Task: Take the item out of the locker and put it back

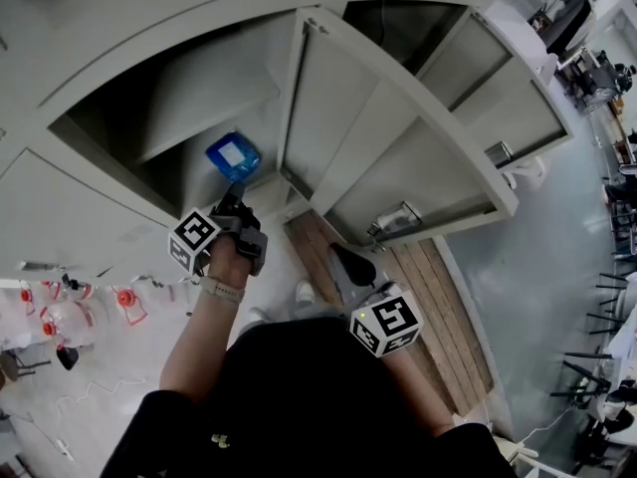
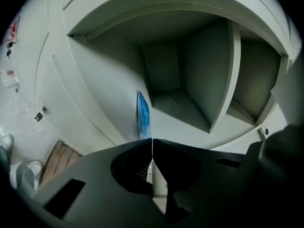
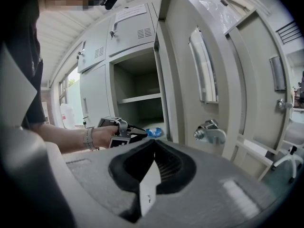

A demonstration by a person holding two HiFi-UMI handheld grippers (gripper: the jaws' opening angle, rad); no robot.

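My left gripper is pinched shut on the blue packet at the locker mouth. My right gripper, closed and empty, waits outside the locker.

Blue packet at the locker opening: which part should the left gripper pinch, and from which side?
Pinch the blue packet by its near edge, coming straight in through the locker's open front. It is flat and thin and stands edge-on to the left gripper, so the jaws close across its thin side. They look shut on that edge now.
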